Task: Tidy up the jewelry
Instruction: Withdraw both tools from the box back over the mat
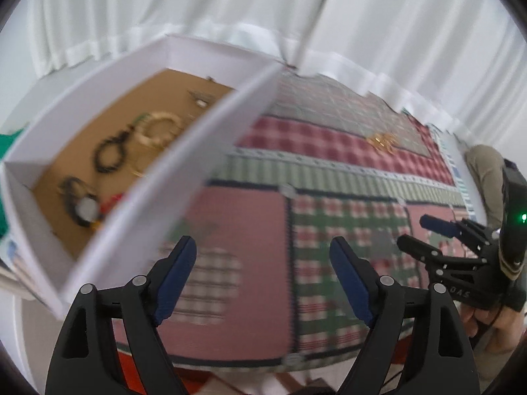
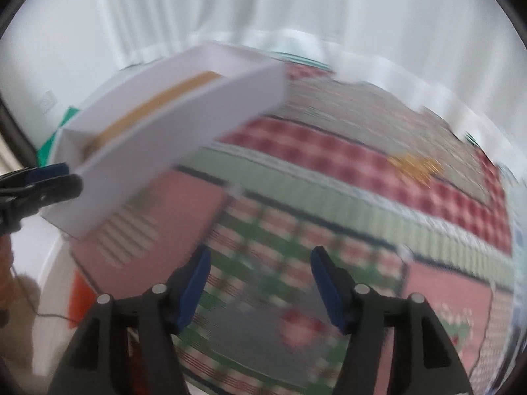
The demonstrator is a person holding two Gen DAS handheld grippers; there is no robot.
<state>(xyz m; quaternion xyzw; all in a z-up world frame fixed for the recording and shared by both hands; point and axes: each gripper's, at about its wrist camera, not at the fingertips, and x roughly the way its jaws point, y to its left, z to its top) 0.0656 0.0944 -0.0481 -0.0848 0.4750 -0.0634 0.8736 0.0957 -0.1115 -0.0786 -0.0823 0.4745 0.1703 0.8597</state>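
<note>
A white box (image 1: 98,85) with a brown floor lies at the left on a patchwork cloth. Inside it lie a black bead bracelet (image 1: 110,154), a pale bracelet (image 1: 158,128), a watch-like piece (image 1: 86,207) and other small items. A gold-coloured heap of jewelry (image 1: 383,141) lies on the red checked patch at the far right, and blurred in the right wrist view (image 2: 416,166). My left gripper (image 1: 263,250) hangs open over the cloth, nothing between its fingers. My right gripper (image 2: 260,261) is open too and holds nothing; the left wrist view shows it at the right edge (image 1: 415,233). The box (image 2: 184,125) is blurred here.
The patchwork cloth (image 1: 346,230) covers the table. White curtains (image 1: 230,6) hang behind it. A green cloth (image 1: 6,144) shows at the far left. A person's hand (image 1: 487,322) grips the right gripper's handle, with a trouser leg (image 1: 484,171) behind.
</note>
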